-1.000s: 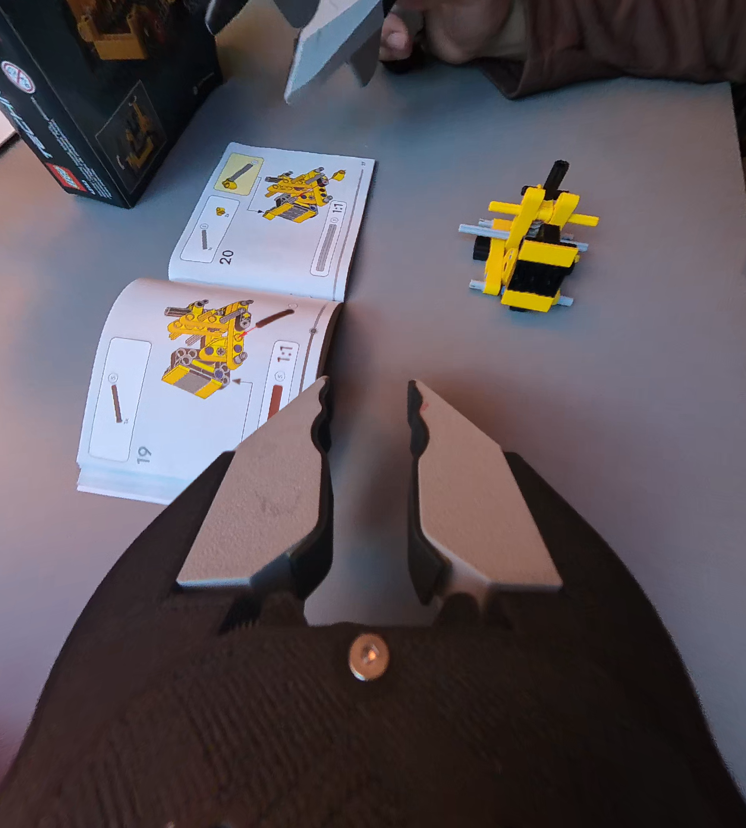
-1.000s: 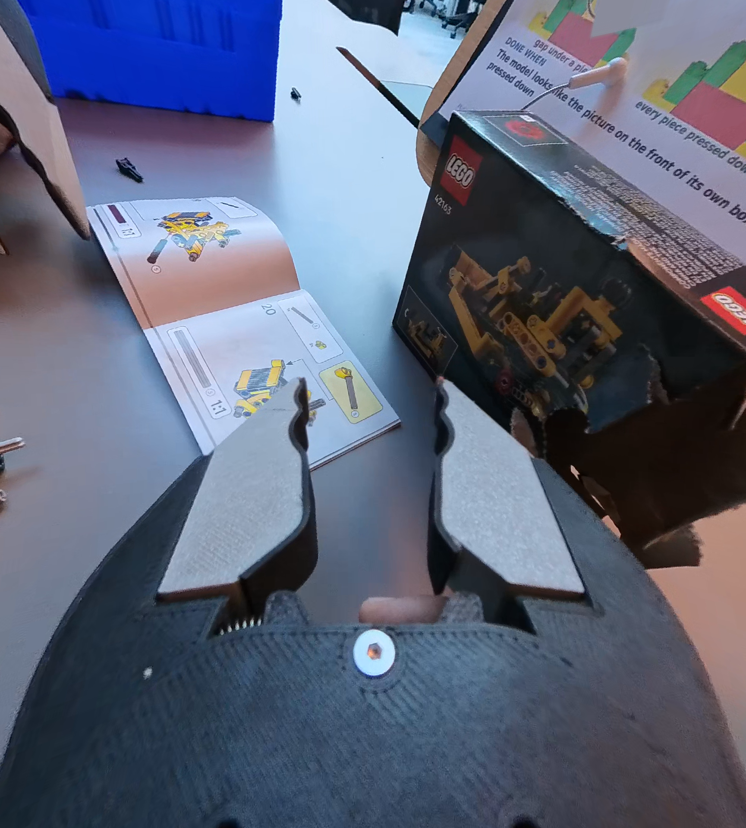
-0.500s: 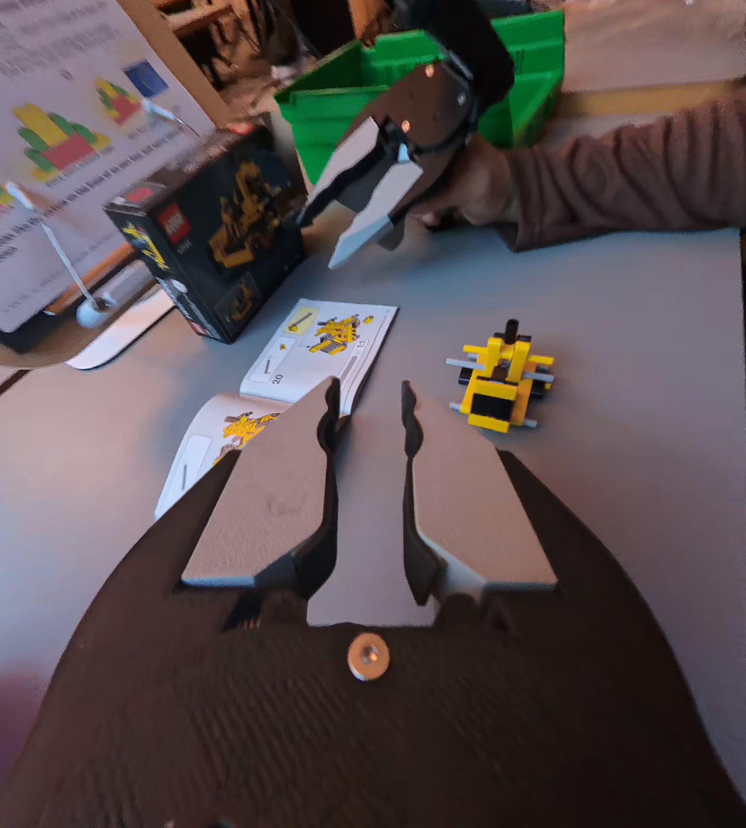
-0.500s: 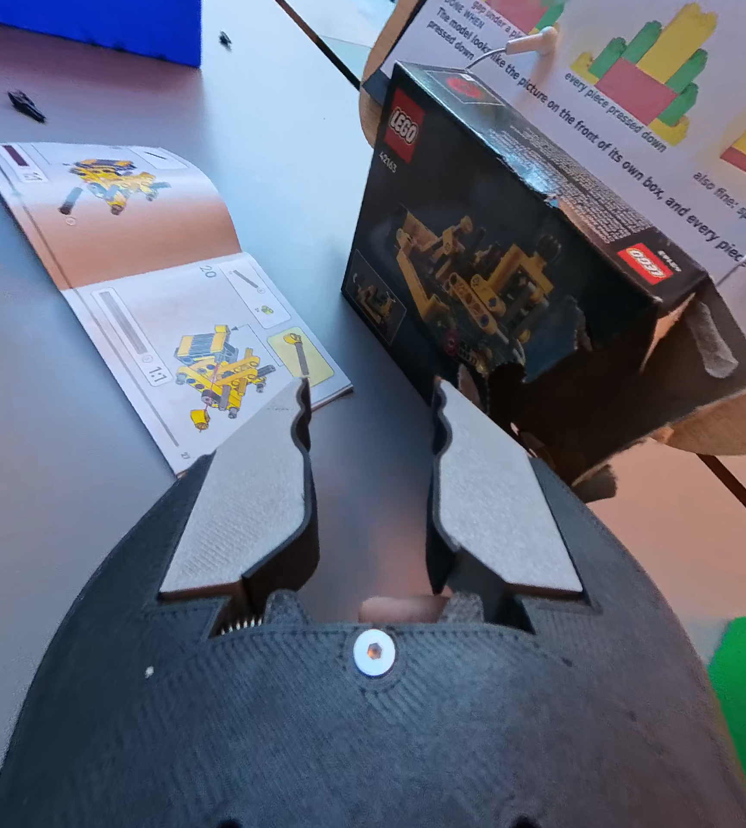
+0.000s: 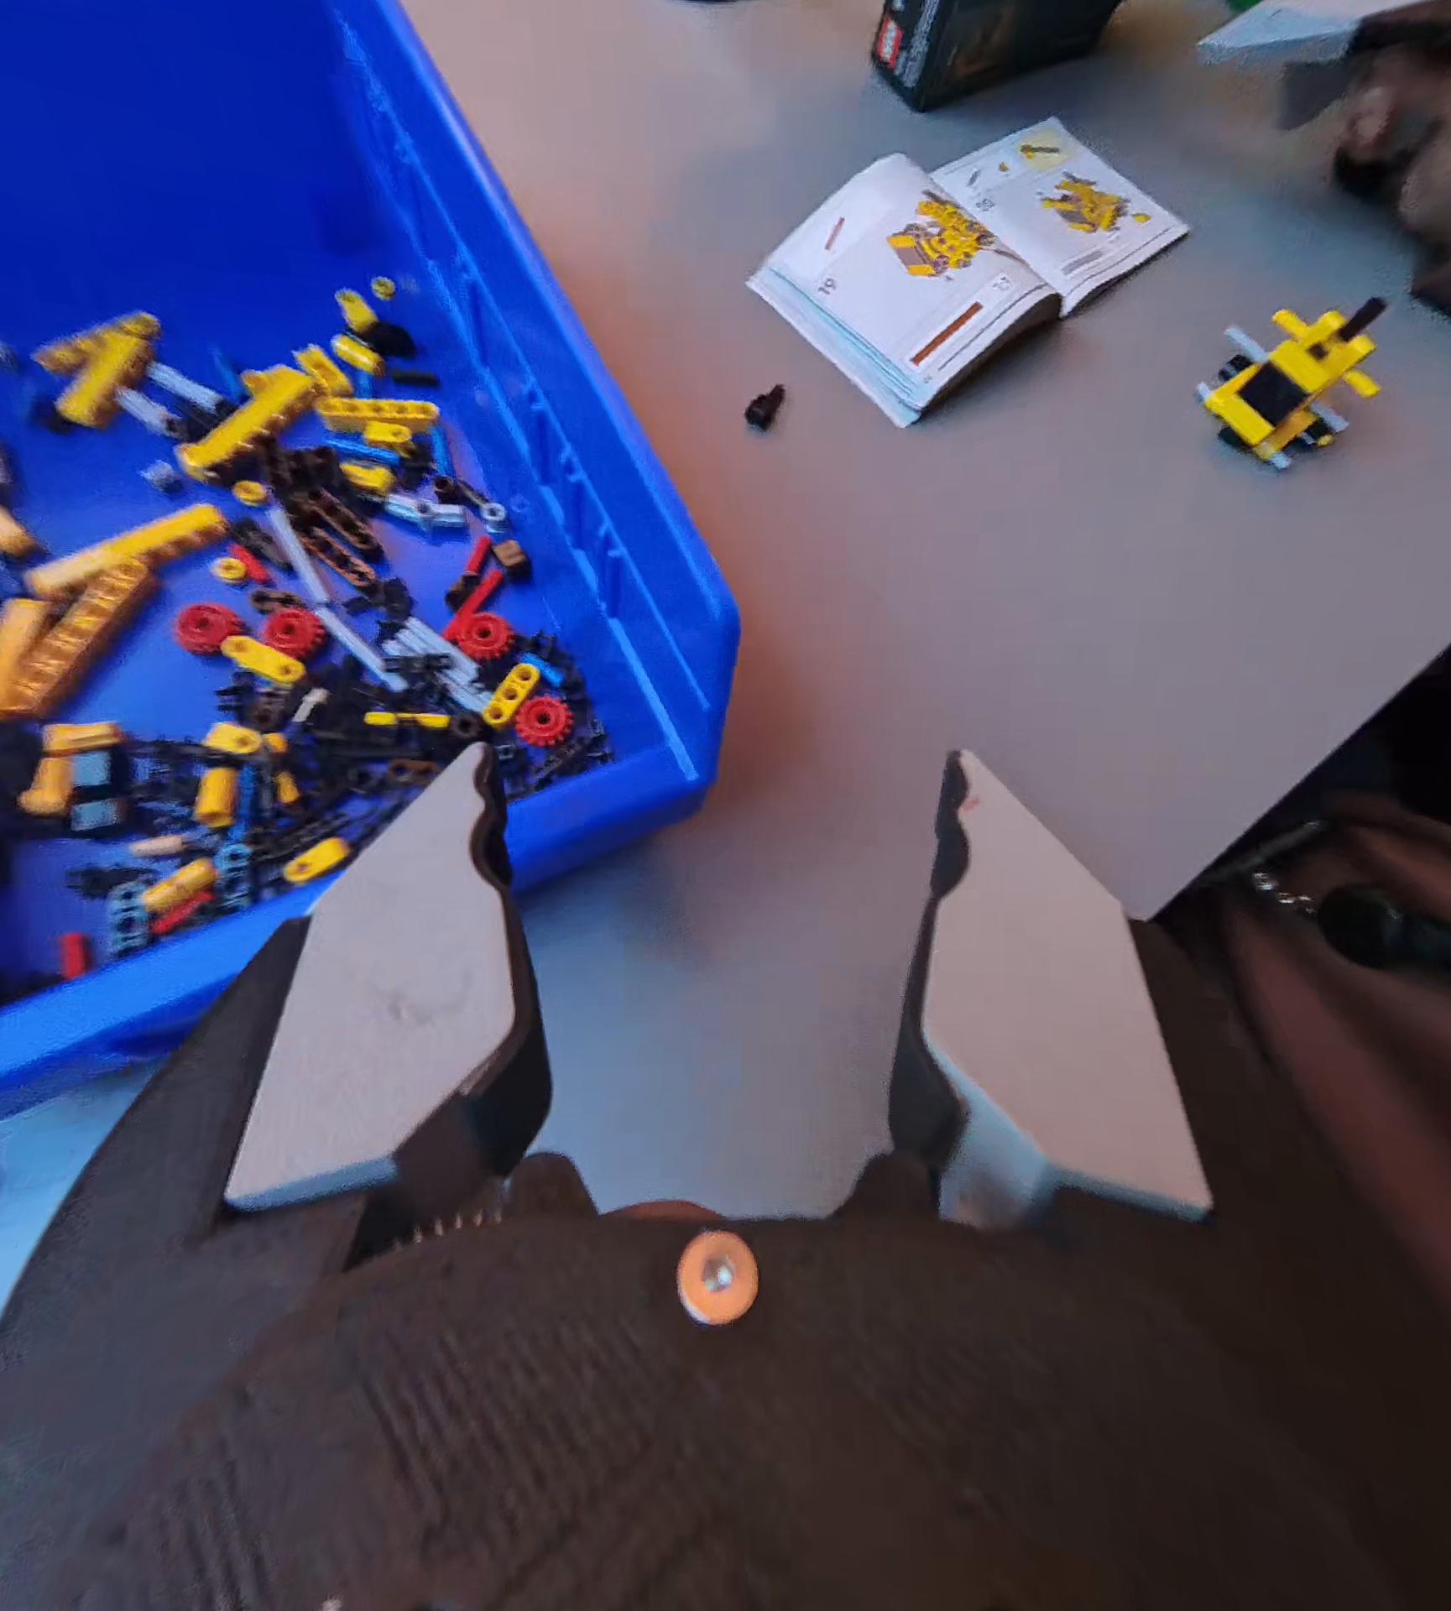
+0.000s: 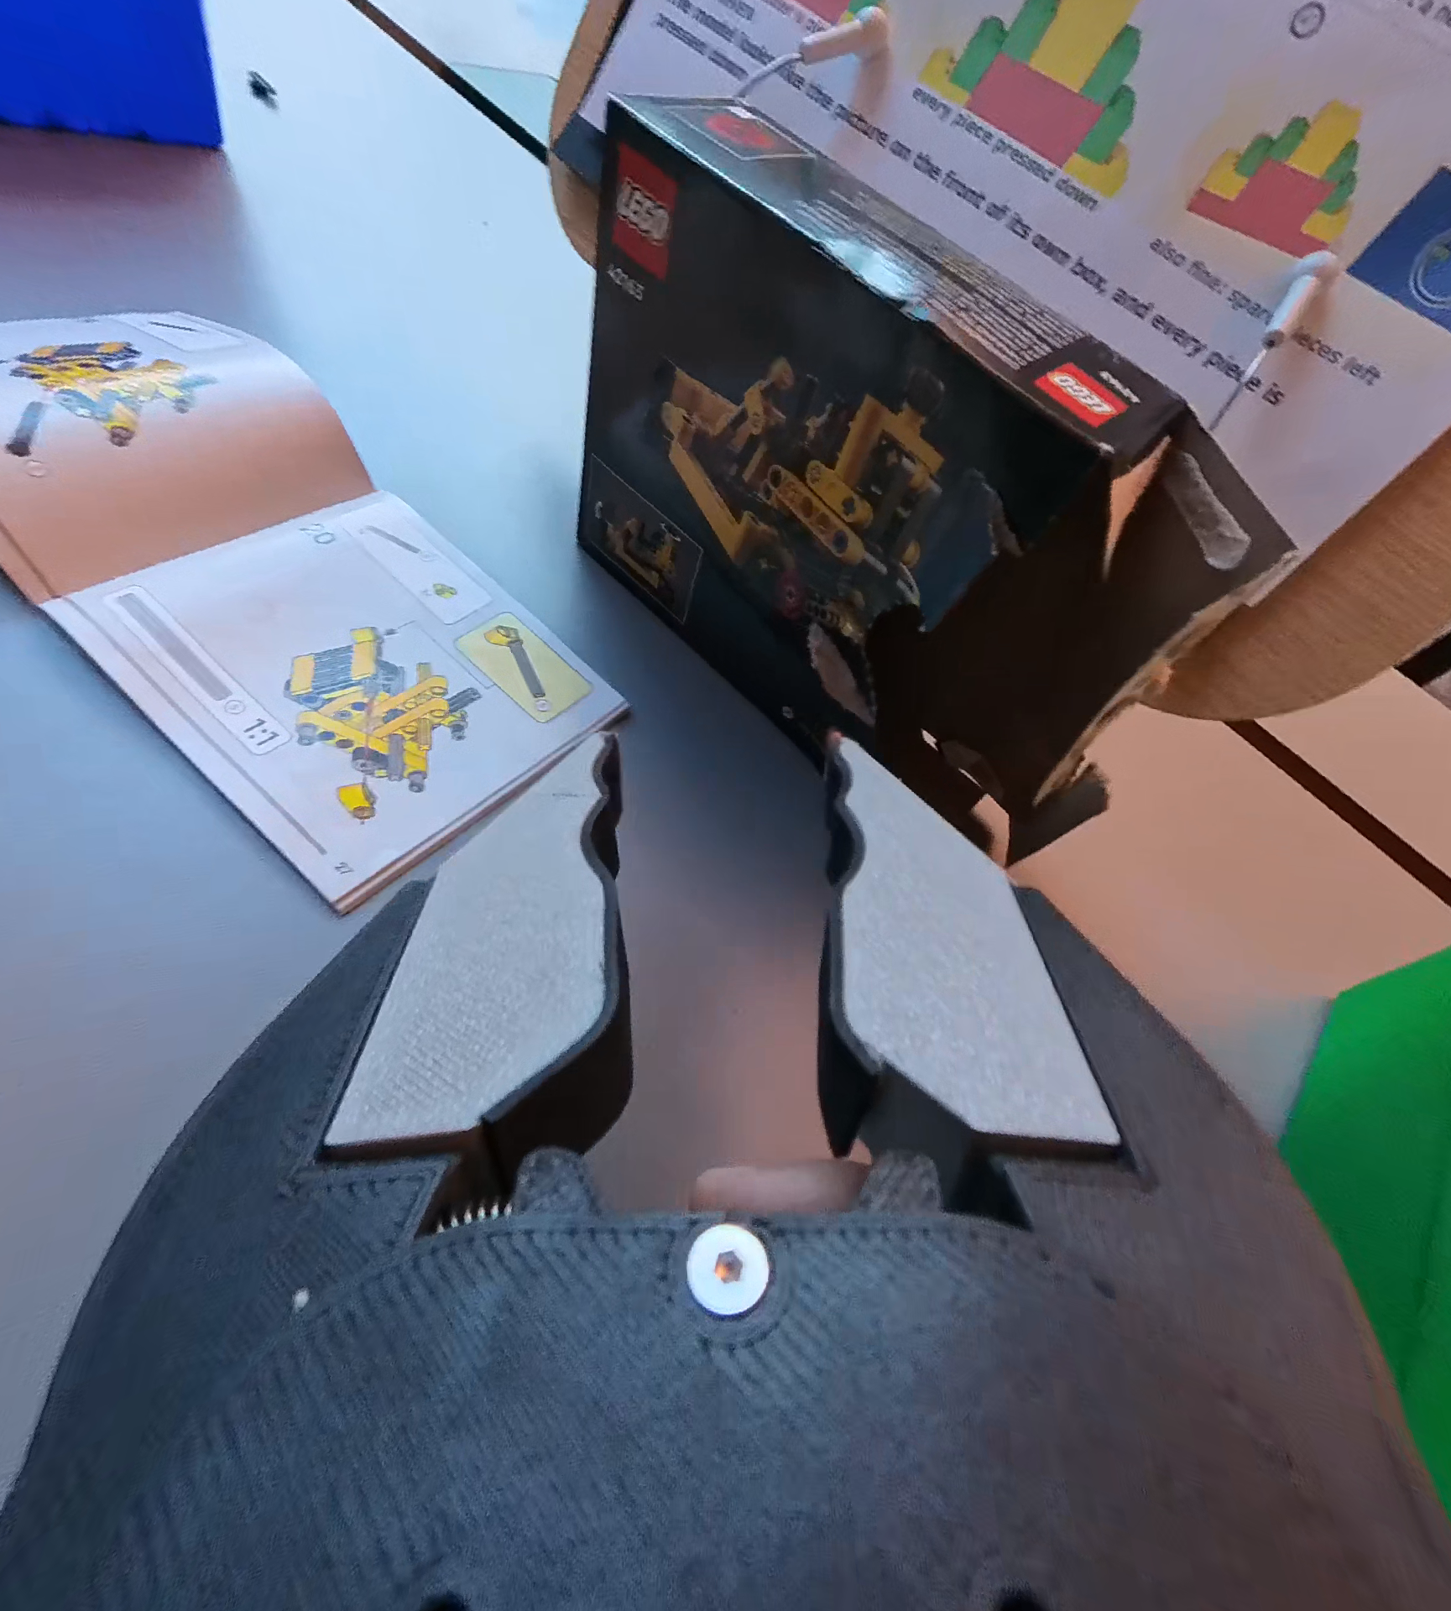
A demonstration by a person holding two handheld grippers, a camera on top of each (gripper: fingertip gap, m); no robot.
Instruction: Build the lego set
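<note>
A partly built yellow and black lego model (image 5: 1284,392) stands on the grey table at the far right. An open instruction booklet (image 5: 966,261) lies left of it and also shows in the right wrist view (image 6: 286,628). A blue bin (image 5: 687,610) at the left holds several loose yellow, black and red pieces (image 5: 286,610). My left gripper (image 5: 717,767) is open wide and empty, above the table by the bin's near right corner. My right gripper (image 6: 717,750) is open and empty, low over the table between the booklet and the black set box (image 6: 835,418).
A small black piece (image 5: 763,406) lies loose on the table between bin and booklet. The table's edge (image 5: 1332,723) runs close on the right of the left gripper. A board with a printed sheet (image 6: 1140,131) stands behind the box. A green bin (image 6: 1428,1177) is at the right.
My left gripper has swung left and back, bringing the blue bin into view, and its jaws have opened wider. My right gripper has moved slightly closer to the box and booklet.
</note>
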